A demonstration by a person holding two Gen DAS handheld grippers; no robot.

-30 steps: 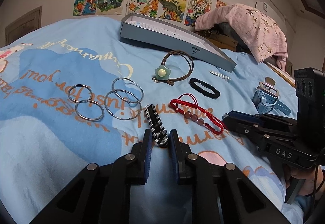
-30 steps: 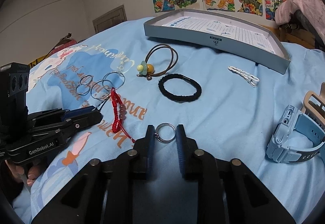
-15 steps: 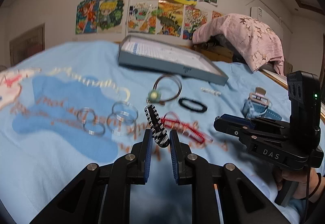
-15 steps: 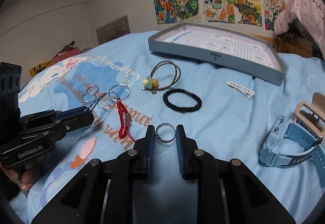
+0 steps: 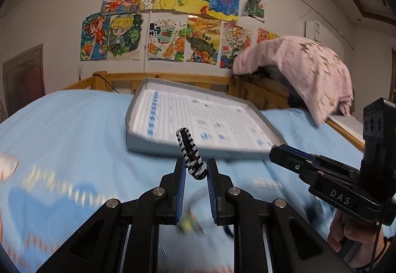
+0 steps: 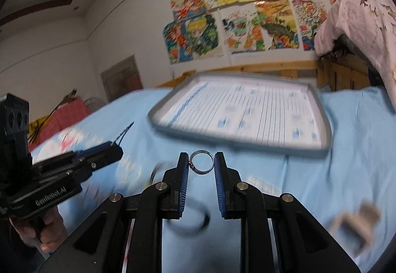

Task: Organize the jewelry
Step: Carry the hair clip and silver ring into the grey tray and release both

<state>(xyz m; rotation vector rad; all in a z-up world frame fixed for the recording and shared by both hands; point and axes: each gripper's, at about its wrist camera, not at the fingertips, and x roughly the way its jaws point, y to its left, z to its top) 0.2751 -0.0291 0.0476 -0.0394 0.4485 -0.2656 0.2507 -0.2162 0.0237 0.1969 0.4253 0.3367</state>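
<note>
My left gripper (image 5: 196, 170) is shut on a black-and-white striped bracelet (image 5: 189, 150) that sticks up between its fingers, above the blue bedsheet. My right gripper (image 6: 201, 163) is shut on a small silver ring (image 6: 201, 162). A grey shallow tray (image 5: 138, 142) with a printed paper lining lies just ahead of both grippers; it also shows in the right wrist view (image 6: 237, 143). The right gripper shows at the right of the left wrist view (image 5: 279, 154), and the left gripper at the left of the right wrist view (image 6: 116, 149).
Blurred hair ties lie on the sheet under the grippers (image 5: 190, 223) (image 6: 195, 221). A blue watch (image 6: 356, 228) lies low right. A wooden bed rail (image 5: 173, 80), a wall of drawings and a pink cloth (image 5: 309, 67) stand behind the tray.
Both grippers have lifted off the sheet and moved forward towards the grey tray, each still holding its item. The rings and the red bracelet have dropped out of view.
</note>
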